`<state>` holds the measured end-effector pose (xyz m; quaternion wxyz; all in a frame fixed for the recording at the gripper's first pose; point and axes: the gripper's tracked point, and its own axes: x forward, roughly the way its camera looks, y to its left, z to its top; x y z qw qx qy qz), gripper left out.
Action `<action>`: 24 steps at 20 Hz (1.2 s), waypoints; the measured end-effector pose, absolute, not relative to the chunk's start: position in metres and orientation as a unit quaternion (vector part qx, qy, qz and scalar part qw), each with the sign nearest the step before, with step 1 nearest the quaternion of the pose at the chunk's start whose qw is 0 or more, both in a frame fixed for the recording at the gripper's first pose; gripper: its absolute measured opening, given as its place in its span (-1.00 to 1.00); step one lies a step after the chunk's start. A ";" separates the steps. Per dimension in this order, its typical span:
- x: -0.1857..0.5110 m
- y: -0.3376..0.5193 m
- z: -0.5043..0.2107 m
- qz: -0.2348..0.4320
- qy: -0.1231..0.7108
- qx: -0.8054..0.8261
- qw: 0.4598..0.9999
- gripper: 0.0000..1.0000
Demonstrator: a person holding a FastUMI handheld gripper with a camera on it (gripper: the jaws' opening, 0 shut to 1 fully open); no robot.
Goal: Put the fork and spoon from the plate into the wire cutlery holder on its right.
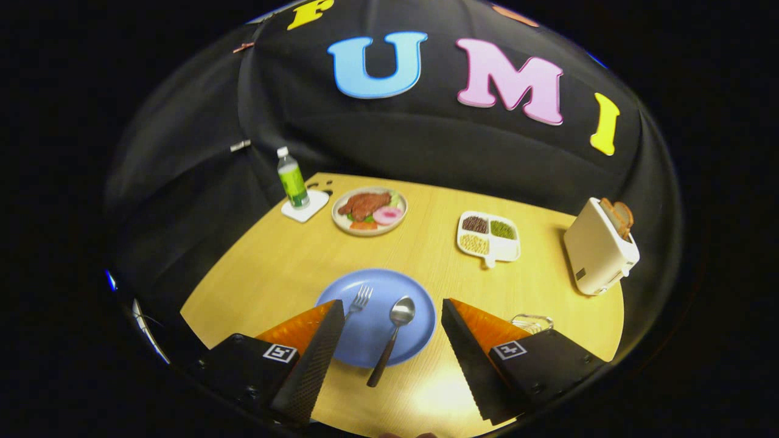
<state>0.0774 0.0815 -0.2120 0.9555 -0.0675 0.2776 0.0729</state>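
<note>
Fork [360, 300] handle hidden behind left finger of gripper [392, 328], fingers spread wide. Wire cutlery holder [534, 322] mostly hidden behind right finger, only top rim visible. Bottle [293, 178] label too small to read.

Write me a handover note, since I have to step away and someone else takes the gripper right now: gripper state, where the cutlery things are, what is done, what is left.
Gripper: open, holding nothing, fingers spread either side of the blue plate.
Fork: on the plate, beside the left finger, handle hidden behind it.
Spoon: on the plate between the fingers, handle overhanging the near rim.
Wire cutlery holder: right of the plate, mostly hidden behind the right finger.
Done: nothing moved yet.
Left: put both the fork and the spoon into the holder.
</note>
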 end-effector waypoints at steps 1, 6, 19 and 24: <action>0.080 0.082 -0.232 0.076 0.299 -0.073 0.948 1.00; 0.084 0.086 -0.300 0.088 0.383 -0.103 0.914 0.98; 0.090 0.075 -0.362 0.055 0.482 -0.087 0.870 -0.34; 0.086 0.076 -0.358 0.095 0.498 -0.063 0.860 -0.78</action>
